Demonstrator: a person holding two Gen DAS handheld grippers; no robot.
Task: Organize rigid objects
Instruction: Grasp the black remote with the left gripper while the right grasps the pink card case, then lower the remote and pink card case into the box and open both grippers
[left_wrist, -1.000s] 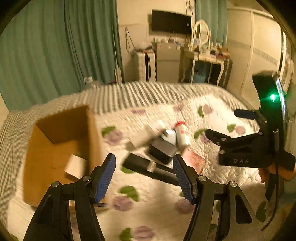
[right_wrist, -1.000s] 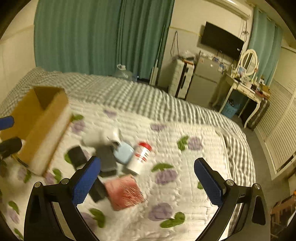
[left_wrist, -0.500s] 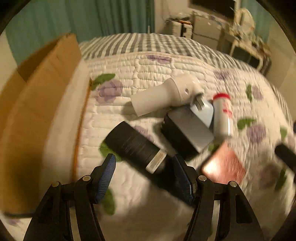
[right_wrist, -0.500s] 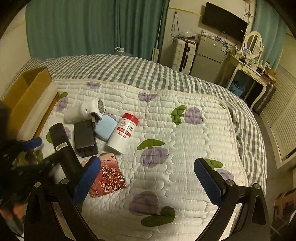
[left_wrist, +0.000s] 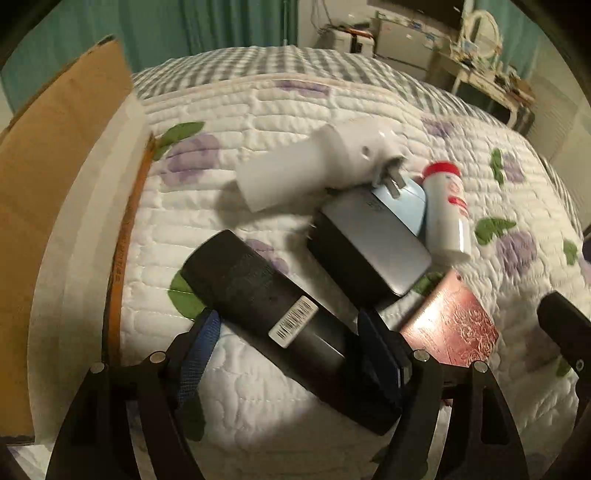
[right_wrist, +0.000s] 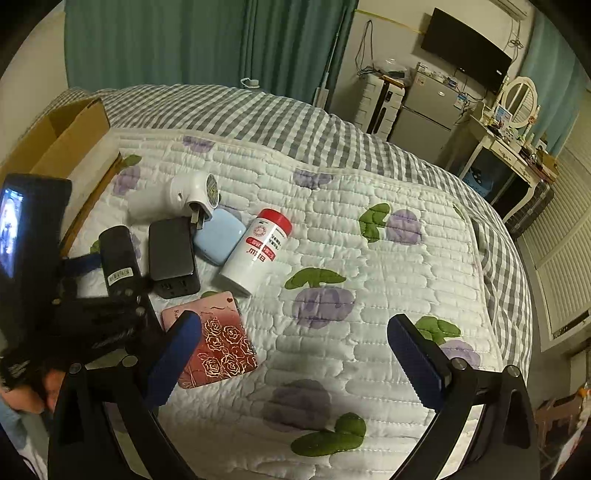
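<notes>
White barcode sticker (left_wrist: 293, 320) on the black cylindrical tube (left_wrist: 258, 291): bars only, digits too small to read. White plastic bottle with red cap (right_wrist: 256, 252): red round emblem and red band of characters, upside down, illegible. Pink rose-patterned flat case (right_wrist: 212, 349): gold script at one corner, partly hidden, unreadable.

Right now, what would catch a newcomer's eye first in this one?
The huddle of small things on the floral quilt: a long black cylinder lying between the left gripper fingers, whose jaws have just been opening, and a white bottle with a red cap beside it. An open cardboard box waits at the quilt's left edge.
</notes>
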